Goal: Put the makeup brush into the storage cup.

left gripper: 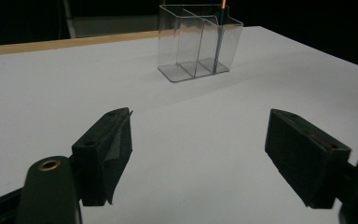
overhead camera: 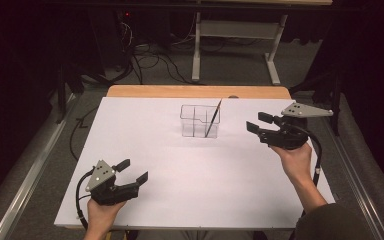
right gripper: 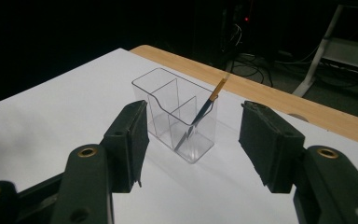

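A clear plastic organizer (overhead camera: 200,121) is standing upright mid-table; a thin brush (overhead camera: 213,117) is leaning inside its right-hand compartment, tip sticking out.

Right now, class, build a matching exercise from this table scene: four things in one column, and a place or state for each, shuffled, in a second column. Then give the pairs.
Things:
1. clear organiser
2. brush
3. left tongs
4. right tongs

Places or states:
A. leaning inside a compartment, tip down
B. open, at the near left of the white sheet
C. open, at the right side, aimed towards the organiser
D. standing upright on the sheet, near the far edge

Pairs: 1-D, 2-A, 3-B, 4-C
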The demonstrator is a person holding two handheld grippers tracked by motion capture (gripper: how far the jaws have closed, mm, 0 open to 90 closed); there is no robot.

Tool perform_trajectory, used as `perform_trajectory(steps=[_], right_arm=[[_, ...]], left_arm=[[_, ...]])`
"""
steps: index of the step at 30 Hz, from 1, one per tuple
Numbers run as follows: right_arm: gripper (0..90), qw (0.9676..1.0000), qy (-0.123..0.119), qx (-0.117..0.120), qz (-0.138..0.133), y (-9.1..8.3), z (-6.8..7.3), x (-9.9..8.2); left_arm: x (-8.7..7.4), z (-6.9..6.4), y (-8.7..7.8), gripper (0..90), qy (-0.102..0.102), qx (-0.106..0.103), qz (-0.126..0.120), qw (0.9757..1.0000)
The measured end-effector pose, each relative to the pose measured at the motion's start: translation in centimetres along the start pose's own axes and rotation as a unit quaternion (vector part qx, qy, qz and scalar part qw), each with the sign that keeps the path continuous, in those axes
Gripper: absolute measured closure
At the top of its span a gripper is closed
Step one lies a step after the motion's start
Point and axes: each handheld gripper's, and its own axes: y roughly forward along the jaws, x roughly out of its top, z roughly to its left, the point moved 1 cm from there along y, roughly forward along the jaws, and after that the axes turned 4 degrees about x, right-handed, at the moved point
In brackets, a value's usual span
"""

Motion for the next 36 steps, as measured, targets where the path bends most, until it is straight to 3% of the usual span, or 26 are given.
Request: perform_trajectory(steps=[36], right_arm=[[42.1, 0.9999, 0.009, -0.009, -0.003, -3.1, -0.5, -2.6]], left_arm=[[0.0, 0.0, 0.0, 23.0, -0.003, -0.005, 0.001, 1.0]])
